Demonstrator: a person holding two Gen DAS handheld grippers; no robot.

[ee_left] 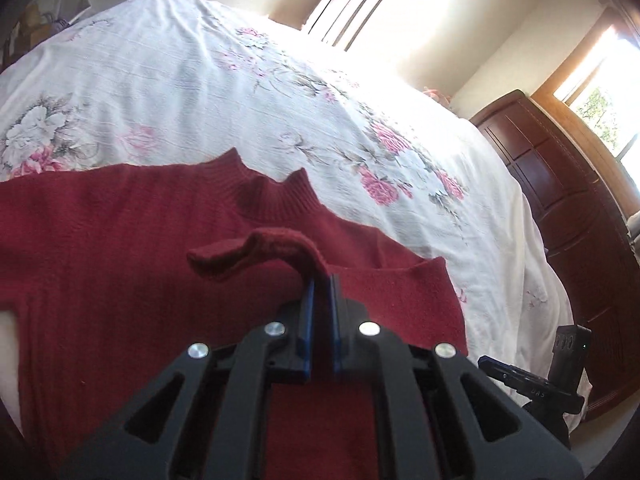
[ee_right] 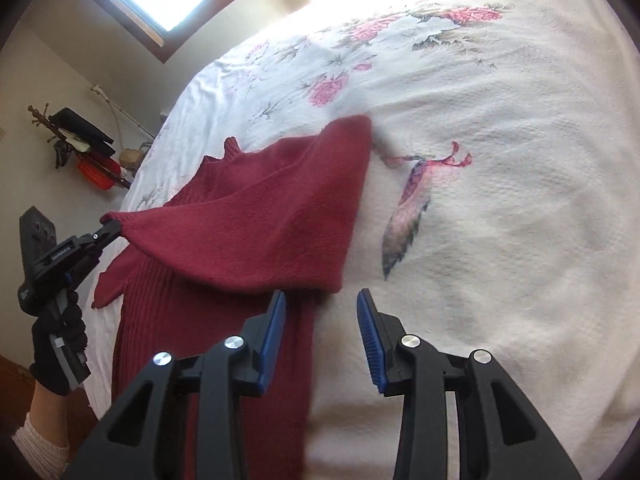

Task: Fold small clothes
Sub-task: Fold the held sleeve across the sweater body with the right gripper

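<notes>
My left gripper (ee_right: 114, 227) has its jaws clamped on just a thin edge of the red sweater (ee_right: 260, 216), lifted off the bed (ee_right: 500, 100), so the knit could slip out mid-fold. My right gripper (ee_right: 322, 300) hangs spread and empty beside the sleeve, pinning nothing, so the body may drag.
</notes>
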